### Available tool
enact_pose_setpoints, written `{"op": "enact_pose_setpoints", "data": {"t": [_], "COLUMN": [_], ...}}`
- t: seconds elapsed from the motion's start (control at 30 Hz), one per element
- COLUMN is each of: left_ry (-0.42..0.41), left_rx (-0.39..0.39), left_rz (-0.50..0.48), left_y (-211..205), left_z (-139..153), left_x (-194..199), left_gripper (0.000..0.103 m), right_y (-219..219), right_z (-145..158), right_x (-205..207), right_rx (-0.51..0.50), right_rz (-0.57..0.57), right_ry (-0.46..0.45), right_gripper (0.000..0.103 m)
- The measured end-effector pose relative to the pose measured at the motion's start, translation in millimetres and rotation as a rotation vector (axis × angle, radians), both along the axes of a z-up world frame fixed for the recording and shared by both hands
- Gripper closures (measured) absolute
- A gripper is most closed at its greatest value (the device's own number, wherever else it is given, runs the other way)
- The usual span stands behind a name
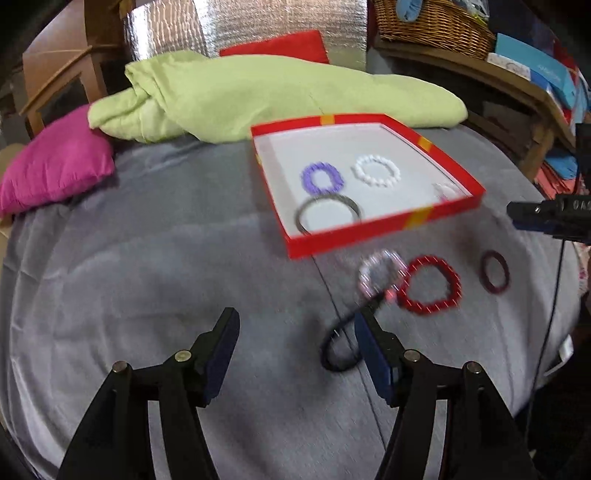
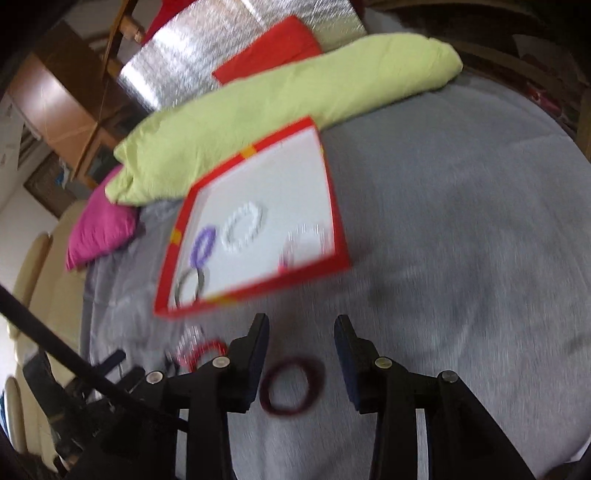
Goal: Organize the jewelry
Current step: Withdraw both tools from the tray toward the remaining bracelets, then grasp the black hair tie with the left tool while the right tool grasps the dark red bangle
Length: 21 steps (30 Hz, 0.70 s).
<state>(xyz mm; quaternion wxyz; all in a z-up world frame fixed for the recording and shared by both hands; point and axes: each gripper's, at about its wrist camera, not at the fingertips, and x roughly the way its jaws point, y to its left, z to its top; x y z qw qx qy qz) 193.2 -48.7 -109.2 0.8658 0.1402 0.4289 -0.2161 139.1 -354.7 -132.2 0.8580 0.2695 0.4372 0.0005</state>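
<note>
A red box (image 1: pixel 369 232) with a white floor lies on the grey sheet. It holds a purple bracelet (image 1: pixel 321 179), a white bead bracelet (image 1: pixel 376 170), a dark bangle (image 1: pixel 328 216) and a clear one (image 2: pixel 304 240). In front of it on the sheet lie a clear bead bracelet (image 1: pixel 380 273), a red bracelet (image 1: pixel 430 290), a maroon ring (image 1: pixel 495 271) and a black ring (image 1: pixel 341 347). My left gripper (image 1: pixel 297 317) is open and empty, its right finger over the black ring. My right gripper (image 2: pixel 301 325) is open above the maroon ring (image 2: pixel 291 386), which lies flat between its fingers.
A light green rolled blanket (image 1: pixel 258 96) lies behind the box, with a magenta cushion (image 1: pixel 55 173) to its left and a red cushion (image 1: pixel 280 46) behind. A wooden shelf with a wicker basket (image 1: pixel 436 22) stands at the right. A black cable (image 1: pixel 550 314) runs by the sheet's right edge.
</note>
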Motion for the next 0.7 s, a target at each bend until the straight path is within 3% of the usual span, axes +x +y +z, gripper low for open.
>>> {"op": "enact_pose_setpoints", "data": {"t": [0.17,0.33,0.4,0.43,0.5,0.53,0.57,0.67,0.7], "left_ry": [0.033,0.077,0.093,0.100,0.119,0.127,0.132,0.133,0.131], "left_rx": [-0.002,-0.007,0.010,0.012,0.006,-0.002,-0.011,-0.039,-0.043], "left_rz": [-0.050,-0.076,-0.075,-0.076,-0.069,-0.064,-0.060,-0.062,-0.063], "left_y": [-7,-19,-23,-24,-24,-22,-21,-19,-19], "left_z": [-9,-18,-25,-28,-32,-33,-34,-32,-31], "left_x": [-12,-5,-1,1,5,6,7,9,9], "left_gripper": [0.037,0.037,0.037,0.037,0.037,0.041,0.056,0.083,0.087], "right_y": [12,33,40,46,48,48,46,38,36], "right_z": [-14,-27,-24,-23,-22,-20,-17,-4,-1], "right_x": [-12,-3,-1,0,1,1,1,-2,-2], "right_rx": [-0.040,-0.148,-0.206,-0.236,-0.254,-0.257,-0.252,-0.210,-0.197], "right_rz": [0.052,0.102,0.117,0.135,0.132,0.122,0.111,0.075,0.063], "right_ry": [0.053,0.113,0.099,0.097,0.090,0.080,0.065,0.005,-0.009], "right_gripper": [0.064,0.063,0.081,0.098,0.097,0.097,0.097,0.097,0.097]}}
